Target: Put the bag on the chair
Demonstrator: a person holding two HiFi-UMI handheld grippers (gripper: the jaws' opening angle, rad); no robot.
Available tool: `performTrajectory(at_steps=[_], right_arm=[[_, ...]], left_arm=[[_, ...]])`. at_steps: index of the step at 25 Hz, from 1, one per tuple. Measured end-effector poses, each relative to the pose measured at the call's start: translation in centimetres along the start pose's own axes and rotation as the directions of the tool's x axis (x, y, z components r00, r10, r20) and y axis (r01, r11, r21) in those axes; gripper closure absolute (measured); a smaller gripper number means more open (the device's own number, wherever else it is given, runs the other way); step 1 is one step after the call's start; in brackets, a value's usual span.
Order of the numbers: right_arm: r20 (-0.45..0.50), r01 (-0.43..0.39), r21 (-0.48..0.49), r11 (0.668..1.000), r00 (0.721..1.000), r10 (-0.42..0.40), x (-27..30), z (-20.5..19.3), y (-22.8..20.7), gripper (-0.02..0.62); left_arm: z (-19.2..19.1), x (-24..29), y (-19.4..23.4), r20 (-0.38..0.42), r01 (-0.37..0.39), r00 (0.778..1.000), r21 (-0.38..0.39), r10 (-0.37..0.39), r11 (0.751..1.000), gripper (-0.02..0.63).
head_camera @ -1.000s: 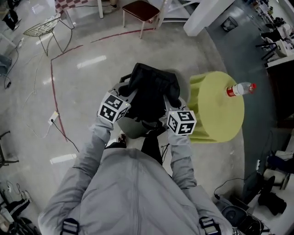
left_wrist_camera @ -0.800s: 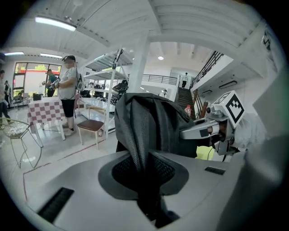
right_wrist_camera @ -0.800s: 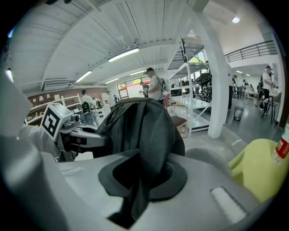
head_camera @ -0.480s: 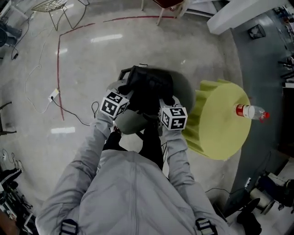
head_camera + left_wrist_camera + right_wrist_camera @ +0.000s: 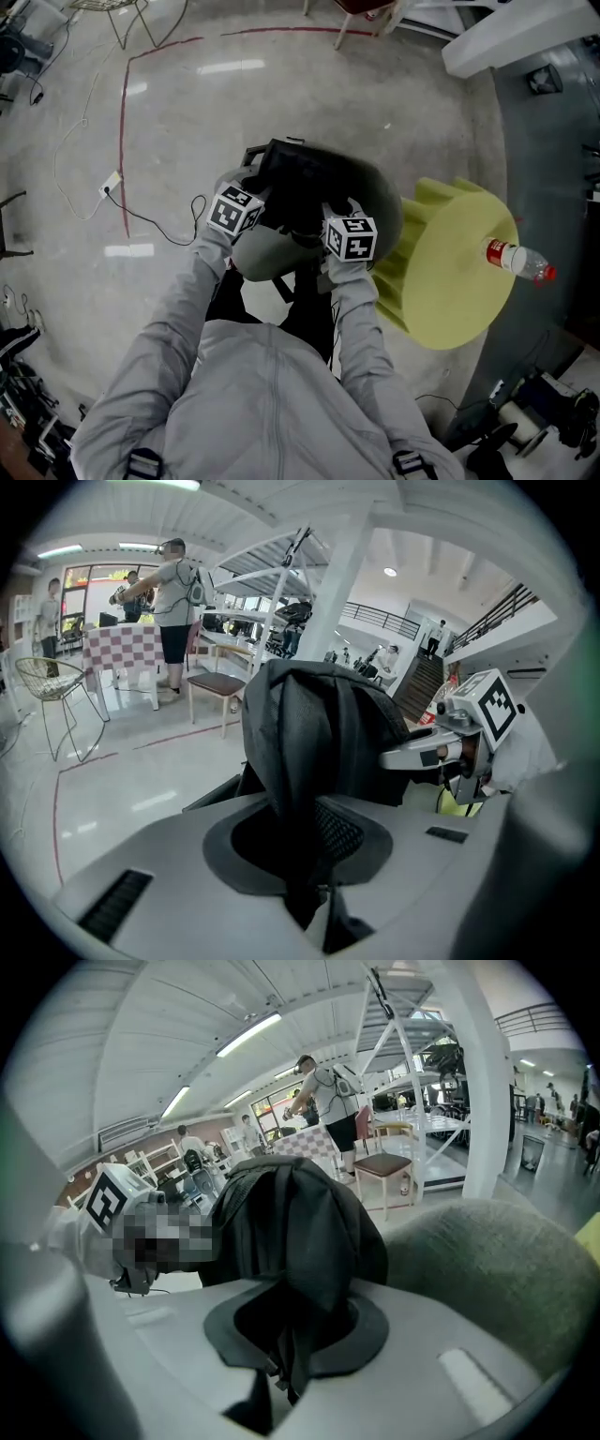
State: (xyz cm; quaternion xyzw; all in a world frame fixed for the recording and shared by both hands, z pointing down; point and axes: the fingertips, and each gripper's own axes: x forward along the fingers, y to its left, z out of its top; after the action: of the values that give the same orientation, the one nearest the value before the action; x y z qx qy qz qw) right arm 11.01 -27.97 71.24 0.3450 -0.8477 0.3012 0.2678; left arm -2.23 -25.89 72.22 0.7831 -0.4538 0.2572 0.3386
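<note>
Both grippers had carried the bag a little further forward over the last second, so that more of the grey chair showed curving round behind and to the right of it, while the yellow stool with its bottle had slid toward the right edge of my head view. The bag now hung directly over the chair, its dark bulk covering much of the seat. I could not tell from above whether its bottom was already resting there.

The left gripper had a fold of black fabric pinched between its jaws. They were just starting to ease apart, but the cloth was still caught. The right gripper was clamped on another fold of the same bag, with the chair's fuzzy grey back close on its right.

I judged the carry to be nearly done. What remained was to settle the bag onto the seat and let go. The soft bag could slump off the rounded edge if I released it too high.
</note>
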Motion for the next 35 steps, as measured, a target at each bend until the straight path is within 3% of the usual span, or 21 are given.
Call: performTrajectory(at_steps=[16,20,24,31,35], right_arm=[[-0.052,0.011,0.020,1.000,0.999,-0.010,5.1,1.3,-3.1,0.534],[-0.069,0.006,0.062,0.998,0.998,-0.002,4.4,0.9,-2.9,0.492],[-0.076,0.042,0.104,0.994,0.997,-0.034,2.2,-0.3,-3.3,0.420],[0.059,0.128,0.160,0.979,0.989,-0.138,-5.1,0.1,-1.8,0.453],[0.178,0.174,0.165,0.971,0.963,-0.203,-10.1,2.1,0.4,0.479]], left_arm=[[0.9,4.1,4.2,0.036,-0.027,0.999,-0.036,0.028,0.999,0.505],[0.1,3.4,4.4,0.005,0.021,1.000,-0.021,-0.021,1.000,0.435],[-0.5,1.3,4.9,0.008,0.035,0.999,0.004,-0.035,0.999,0.431],[1.0,-4.8,5.2,0.097,0.040,0.994,0.044,-0.044,0.998,0.433],[2.6,-8.6,3.9,0.154,0.069,0.984,0.134,-0.089,0.989,0.473]])
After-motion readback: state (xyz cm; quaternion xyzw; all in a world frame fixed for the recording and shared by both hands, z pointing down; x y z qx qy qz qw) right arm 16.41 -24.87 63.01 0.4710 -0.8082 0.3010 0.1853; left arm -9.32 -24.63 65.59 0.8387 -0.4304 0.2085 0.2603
